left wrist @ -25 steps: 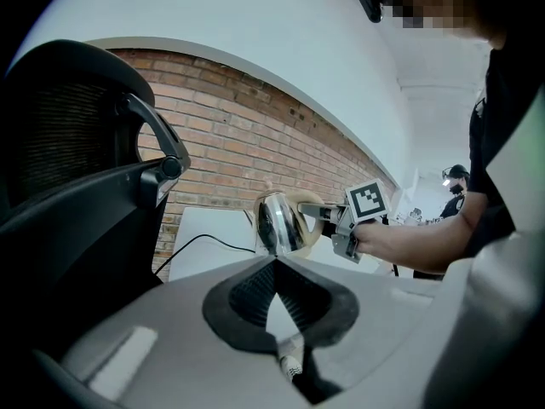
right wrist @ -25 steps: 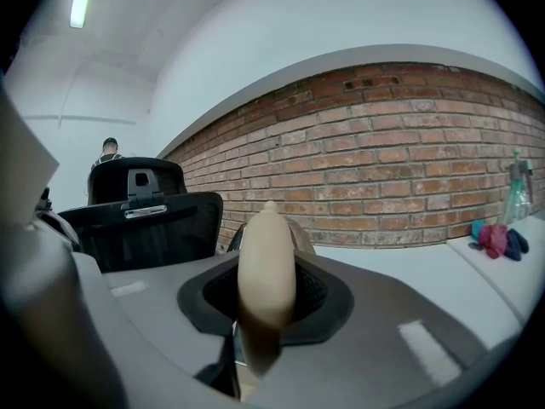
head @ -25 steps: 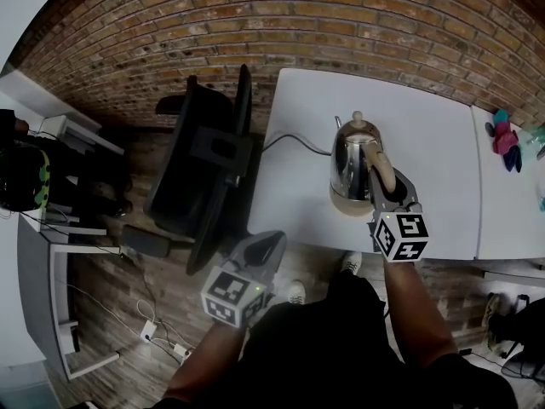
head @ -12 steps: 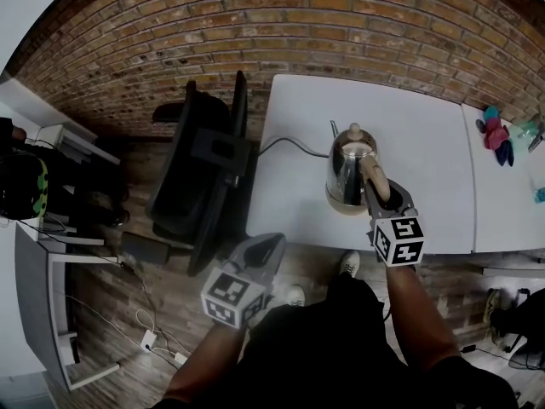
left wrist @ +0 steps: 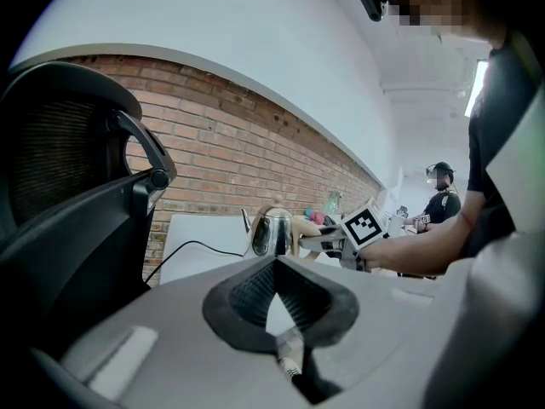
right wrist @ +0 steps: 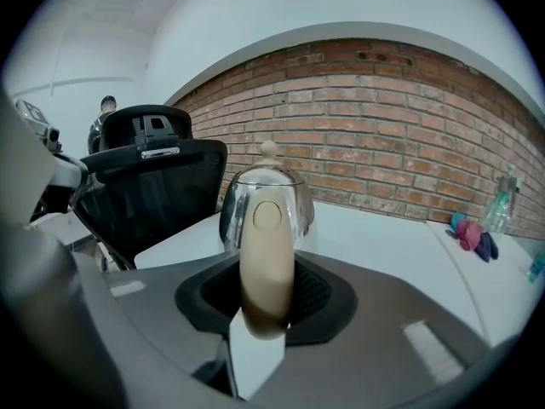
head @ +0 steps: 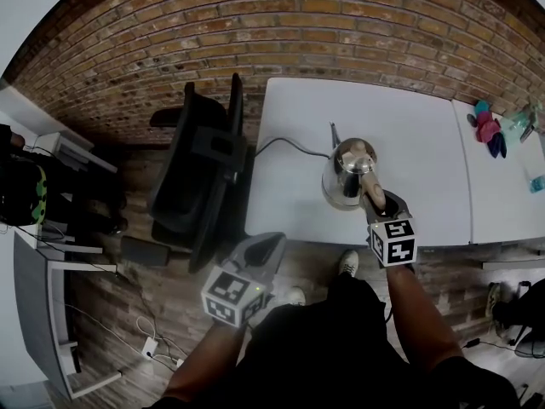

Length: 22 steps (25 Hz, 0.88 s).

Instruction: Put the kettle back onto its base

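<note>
The kettle (head: 347, 175) is over the near part of the white bench (head: 417, 135), where the cord (head: 289, 144) ends, and the right gripper (head: 376, 199) is clamped on its beige handle (right wrist: 266, 258). The base is hidden beneath it, so I cannot tell whether it is seated. The risk, as I judge it: lowering off-centre would leave the kettle tilted on the base's rim — or nudge the base along. The left gripper (head: 272, 242) — jaws together, empty — hangs low beside the chair (head: 200, 164).
</note>
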### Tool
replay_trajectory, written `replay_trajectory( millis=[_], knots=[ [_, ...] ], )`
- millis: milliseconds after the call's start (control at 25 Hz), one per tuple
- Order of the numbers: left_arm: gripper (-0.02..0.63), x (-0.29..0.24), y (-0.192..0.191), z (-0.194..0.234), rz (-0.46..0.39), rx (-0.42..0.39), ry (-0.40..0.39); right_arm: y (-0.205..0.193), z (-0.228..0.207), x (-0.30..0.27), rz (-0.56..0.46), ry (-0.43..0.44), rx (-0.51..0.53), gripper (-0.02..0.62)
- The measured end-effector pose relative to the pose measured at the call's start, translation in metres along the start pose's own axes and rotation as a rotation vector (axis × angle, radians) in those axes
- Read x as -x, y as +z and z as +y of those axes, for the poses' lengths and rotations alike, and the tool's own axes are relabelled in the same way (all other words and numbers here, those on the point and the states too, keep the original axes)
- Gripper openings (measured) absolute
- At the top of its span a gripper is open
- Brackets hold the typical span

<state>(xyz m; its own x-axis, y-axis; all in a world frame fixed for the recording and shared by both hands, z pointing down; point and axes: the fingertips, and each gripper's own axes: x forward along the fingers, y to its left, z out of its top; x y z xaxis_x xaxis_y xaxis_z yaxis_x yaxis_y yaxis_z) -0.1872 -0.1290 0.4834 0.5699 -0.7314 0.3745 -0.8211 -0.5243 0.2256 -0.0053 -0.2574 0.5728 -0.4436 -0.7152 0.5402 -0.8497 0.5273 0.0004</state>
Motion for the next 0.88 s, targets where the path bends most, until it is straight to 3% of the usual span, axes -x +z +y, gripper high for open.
replay_trajectory(
  millis=[280,760,880],
  knots=[
    [0.000,0.005,-0.007,-0.004,0.013,-0.004,-0.002,-0.026,0.000,0.001,0.045,-0.003,-0.008,0.135],
    [0.000,0.008,-0.009,-0.015,0.002,-0.013,-0.012,-0.034,0.004,0.000,0.064,0.013,0.001,0.137],
    [0.000,0.010,-0.006,-0.018,-0.008,-0.019,-0.014,-0.036,0.004,0.004,0.067,0.008,-0.002,0.175]
  ],
)
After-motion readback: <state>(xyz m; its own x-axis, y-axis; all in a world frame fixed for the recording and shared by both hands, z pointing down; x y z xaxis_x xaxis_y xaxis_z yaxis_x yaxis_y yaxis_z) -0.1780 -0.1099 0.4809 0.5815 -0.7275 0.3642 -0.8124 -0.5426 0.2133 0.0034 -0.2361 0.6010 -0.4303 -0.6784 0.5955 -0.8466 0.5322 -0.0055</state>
